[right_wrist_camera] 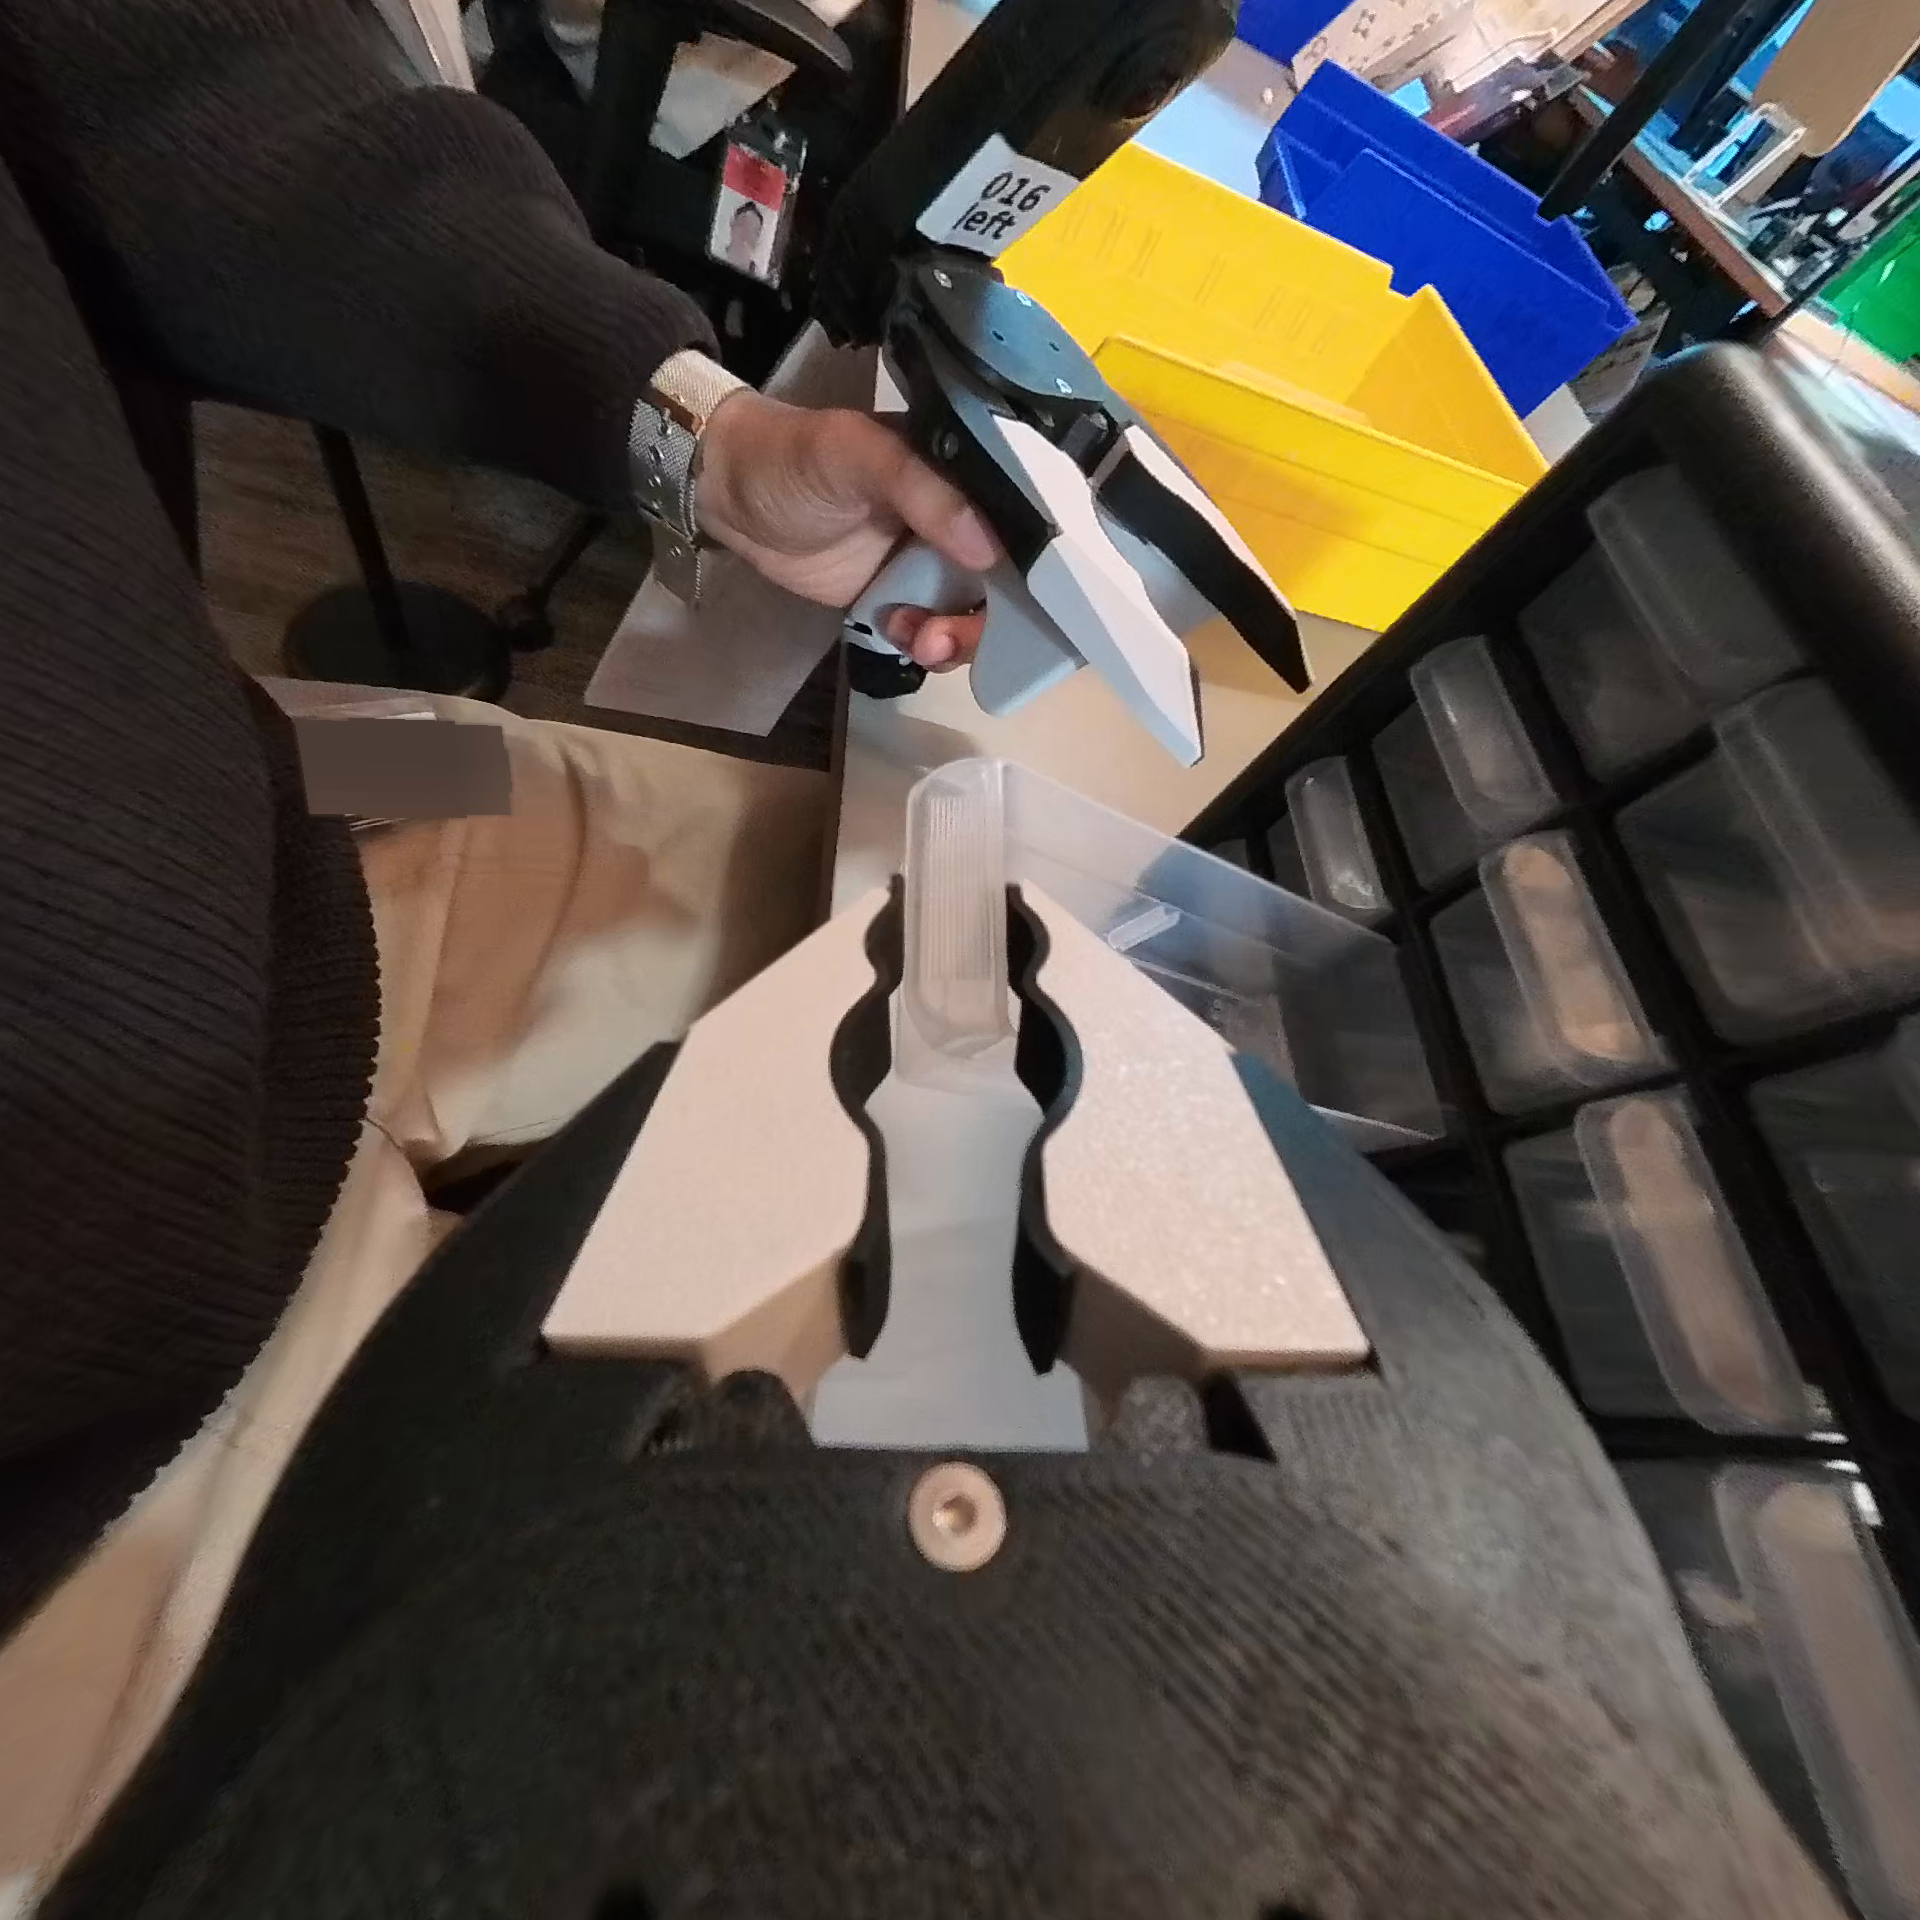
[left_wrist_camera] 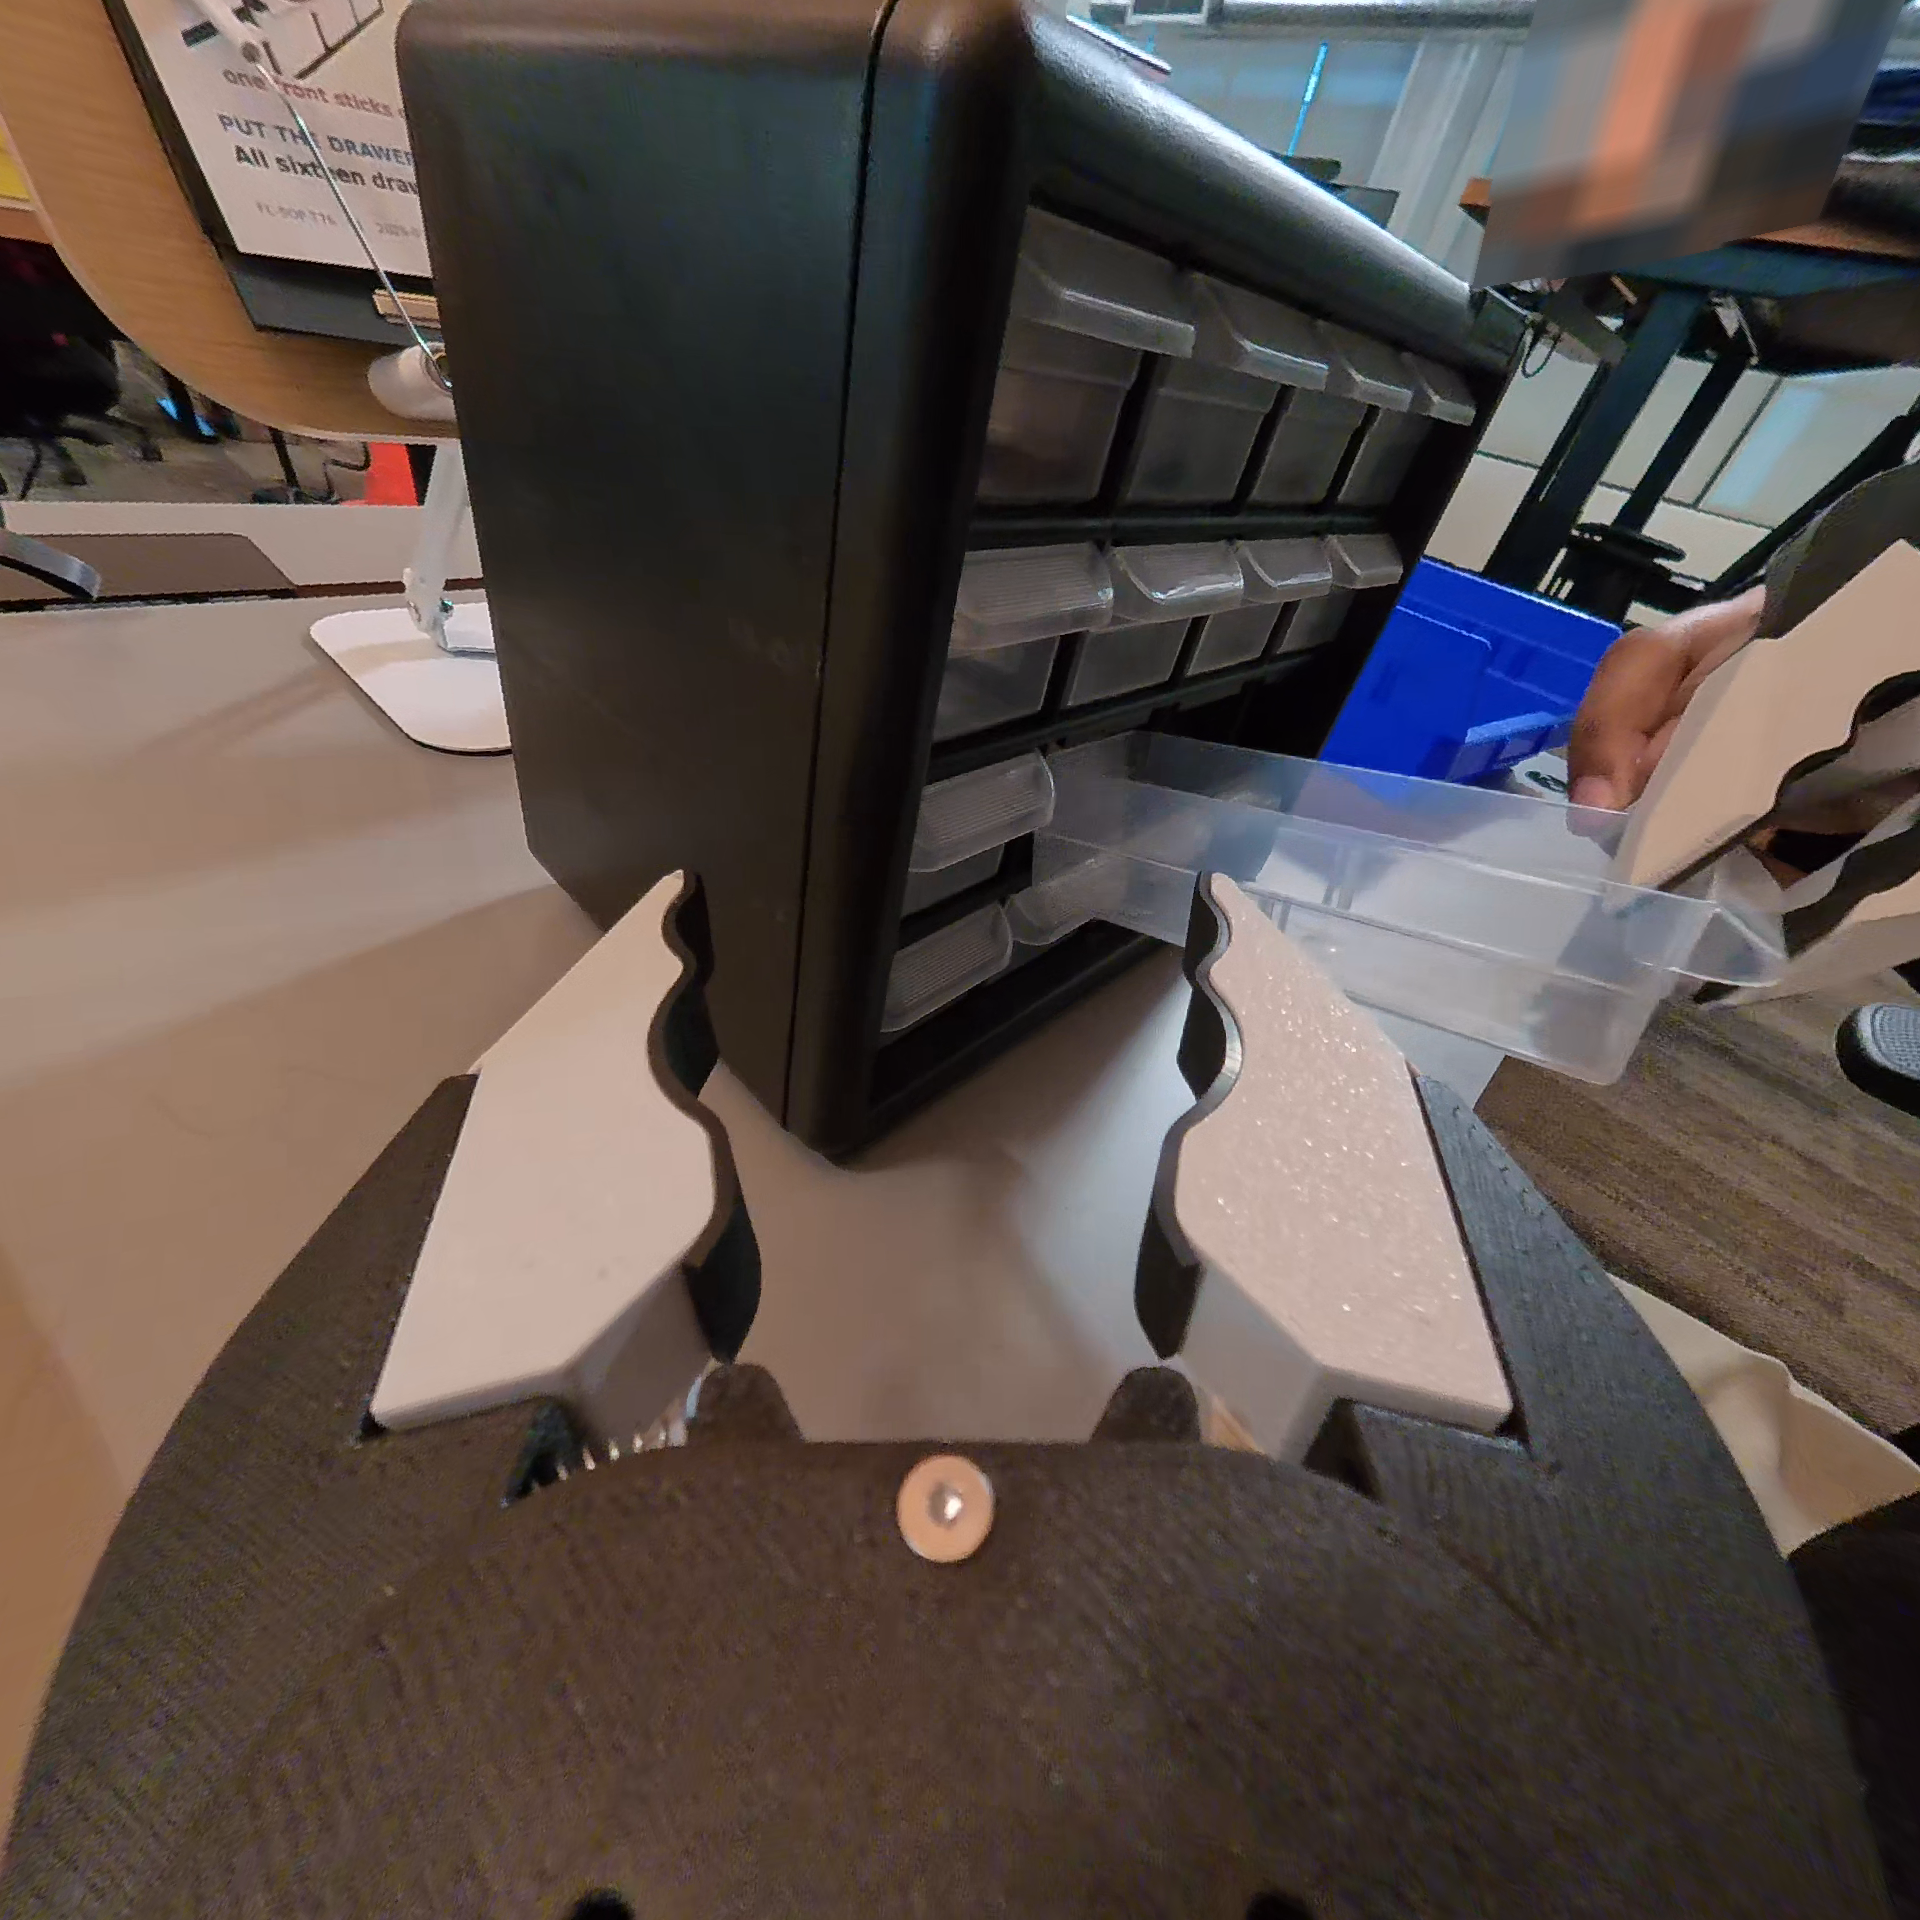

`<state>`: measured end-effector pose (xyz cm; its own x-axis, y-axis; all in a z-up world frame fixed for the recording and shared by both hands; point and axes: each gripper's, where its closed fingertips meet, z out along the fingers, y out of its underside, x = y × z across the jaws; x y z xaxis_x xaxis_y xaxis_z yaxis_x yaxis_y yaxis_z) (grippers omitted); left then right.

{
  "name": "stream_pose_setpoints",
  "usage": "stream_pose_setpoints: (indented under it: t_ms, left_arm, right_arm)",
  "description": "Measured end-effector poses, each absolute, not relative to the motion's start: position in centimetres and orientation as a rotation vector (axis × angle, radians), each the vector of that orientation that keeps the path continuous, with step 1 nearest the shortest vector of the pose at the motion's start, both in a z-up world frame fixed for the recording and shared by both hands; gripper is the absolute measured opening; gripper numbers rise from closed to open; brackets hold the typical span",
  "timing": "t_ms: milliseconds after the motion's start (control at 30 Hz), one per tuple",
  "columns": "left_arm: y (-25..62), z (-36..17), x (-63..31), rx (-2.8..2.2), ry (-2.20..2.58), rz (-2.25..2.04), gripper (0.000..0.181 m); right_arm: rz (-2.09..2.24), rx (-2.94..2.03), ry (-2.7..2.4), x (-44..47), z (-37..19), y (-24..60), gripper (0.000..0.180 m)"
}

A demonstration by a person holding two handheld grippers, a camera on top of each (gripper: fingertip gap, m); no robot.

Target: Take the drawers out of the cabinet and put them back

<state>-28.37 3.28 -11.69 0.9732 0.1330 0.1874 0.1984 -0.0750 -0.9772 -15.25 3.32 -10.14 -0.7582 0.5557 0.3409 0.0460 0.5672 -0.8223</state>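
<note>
The black drawer cabinet (left_wrist_camera: 665, 540) stands upright on the pale tabletop (left_wrist_camera: 208, 883), its corner turned toward the left wrist camera, rows of small clear drawers (left_wrist_camera: 1060, 395) seated in its front. One long clear drawer (left_wrist_camera: 1382, 883) in the third row from the top is pulled most of the way out; its inner end is still inside its slot while its front end hangs out past the tabletop edge.

The right tongs (right_wrist_camera: 954, 935) are narrowed onto that drawer's ribbed front tab (right_wrist_camera: 951, 914), the tab pinched between the two fingers. In the left wrist view the same tongs (left_wrist_camera: 1662, 842) show at the right edge, at the drawer's front end, with a hand (left_wrist_camera: 1642, 717) behind them.

The left tongs (left_wrist_camera: 945, 914) are spread wide and hold nothing; they sit low over the tabletop just in front of the cabinet's near corner, one finger to either side of it. In the right wrist view these tongs (right_wrist_camera: 1236, 686) hover above the pulled drawer, held by a hand (right_wrist_camera: 831, 509) in a dark sleeve (right_wrist_camera: 312, 260).

A yellow bin (right_wrist_camera: 1299, 416) and a blue bin (right_wrist_camera: 1455, 218) sit beyond the cabinet.
</note>
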Motion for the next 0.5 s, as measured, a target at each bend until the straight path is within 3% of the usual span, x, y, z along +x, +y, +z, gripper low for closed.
stream_pose_setpoints:
  t_ms: [500]
  left_arm:
    - [3.5, -12.5, -28.4, -1.680, -0.279, -0.098, 0.093]
  right_arm:
    - [1.042, -0.445, -2.081, -17.0, -11.4, 4.0, 0.019]
